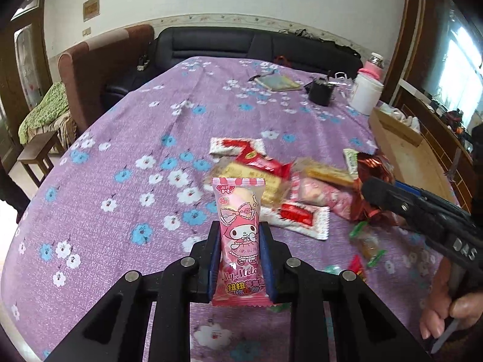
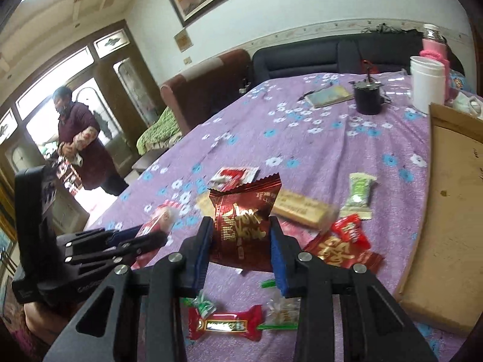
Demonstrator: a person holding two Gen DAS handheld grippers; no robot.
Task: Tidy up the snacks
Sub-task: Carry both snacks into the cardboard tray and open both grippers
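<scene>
Your left gripper (image 1: 240, 259) is clamped on the pink packet (image 1: 240, 235), upright between the pads; your right gripper (image 2: 240, 250) is clamped on the crinkly red foil bag (image 2: 241, 220). Both snacks ride clear of the pile (image 1: 286, 181) just ahead. Risk: the foil bag looks pinched only low down, so it could slip if you swing fast; the grippers sit close and could clash. Count: two held, roughly ten loose on the purple cloth (image 1: 135, 120), one cardboard tray (image 2: 452, 211) to your right.

1. Left wrist view looks close and steeply down along its fingers, facing twelve o'clock across the purple flowered tablecloth (image 1: 126, 138).
2. Right wrist view looks shallower; both share the scattered pile of wrapped snacks (image 2: 302, 208).
</scene>
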